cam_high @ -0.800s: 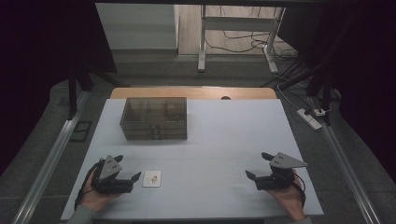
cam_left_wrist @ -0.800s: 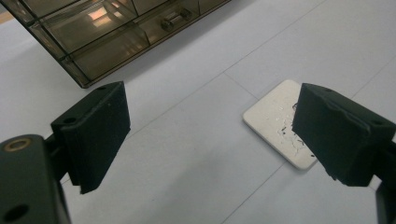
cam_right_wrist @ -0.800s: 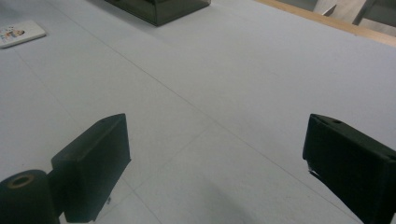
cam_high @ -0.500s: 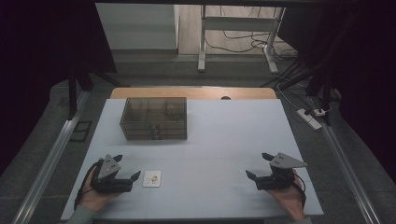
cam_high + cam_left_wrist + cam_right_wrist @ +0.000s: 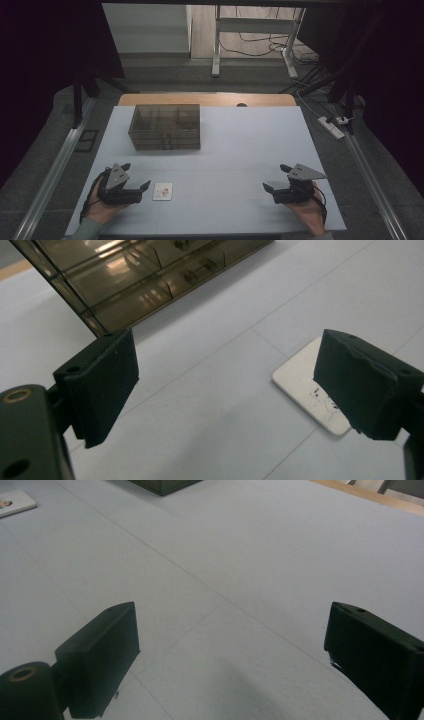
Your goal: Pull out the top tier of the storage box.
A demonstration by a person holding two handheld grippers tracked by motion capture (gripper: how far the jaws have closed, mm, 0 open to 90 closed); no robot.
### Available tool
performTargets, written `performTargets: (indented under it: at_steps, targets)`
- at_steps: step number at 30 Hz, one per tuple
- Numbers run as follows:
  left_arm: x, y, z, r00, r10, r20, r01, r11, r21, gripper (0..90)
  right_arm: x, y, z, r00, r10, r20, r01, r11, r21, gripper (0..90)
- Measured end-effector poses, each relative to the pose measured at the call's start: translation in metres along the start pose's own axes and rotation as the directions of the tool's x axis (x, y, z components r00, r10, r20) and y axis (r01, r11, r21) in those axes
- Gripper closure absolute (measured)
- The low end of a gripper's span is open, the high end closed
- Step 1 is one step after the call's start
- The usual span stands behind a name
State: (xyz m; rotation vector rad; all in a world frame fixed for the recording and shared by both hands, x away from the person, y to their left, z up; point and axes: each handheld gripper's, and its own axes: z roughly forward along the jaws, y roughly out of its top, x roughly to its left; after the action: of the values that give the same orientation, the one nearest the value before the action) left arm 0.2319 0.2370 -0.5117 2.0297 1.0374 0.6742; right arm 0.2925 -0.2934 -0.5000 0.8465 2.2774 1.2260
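The card (image 5: 162,191) is lying flat on the table (image 5: 240,150), near the front edge and left of the middle. It is small and white with a little printed picture on it; the picture is too small to make out. In the left gripper view the card (image 5: 305,390) is showing partly behind the right-hand jaw, still flat on the table.

The left gripper (image 5: 136,189) is resting just left of the card, close beside it but not touching it. Its jaws are standing wide apart with nothing between them, only bare table. The person's left hand (image 5: 100,210) is holding it low over the table.

The right gripper (image 5: 277,186) is sitting well apart from the card, over by the table's right front. Its jaws are also gaping wide and gripping nothing. The right hand (image 5: 307,212) is holding it.

Farther back, the box (image 5: 165,126) is standing on the table's left half. It is clear brown plastic, with compartments inside.
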Motion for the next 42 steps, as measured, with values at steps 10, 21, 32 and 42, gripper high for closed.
performTargets:
  at_steps: [10,21,32,42]
  targets:
    - [-0.0009,-0.0014,-0.0031,0.9996,0.025,-0.016,-0.025,0.9997,-0.007,11.2,-0.0001,0.0000,0.0027,0.9998,0.017,-0.010,-0.017,1.000,-0.005,7.7]
    - [-0.0027,-0.0040,-0.0036,0.9983,0.053,-0.023,-0.054,0.9983,-0.024,11.2,0.0012,0.0010,-0.0003,0.9995,0.031,-0.008,-0.031,0.999,-0.015,7.9]
    - [-0.0071,-0.0047,0.0000,0.9915,0.117,-0.057,-0.117,0.9931,0.009,11.2,0.0000,0.0010,0.0017,0.9993,0.032,-0.017,-0.032,0.999,-0.017,7.9]
    - [-0.0083,-0.0049,-0.0018,0.9889,0.131,-0.071,-0.131,0.9913,0.002,11.3,-0.0002,0.0011,0.0016,0.9997,0.024,-0.011,-0.024,1.000,-0.013,7.9]
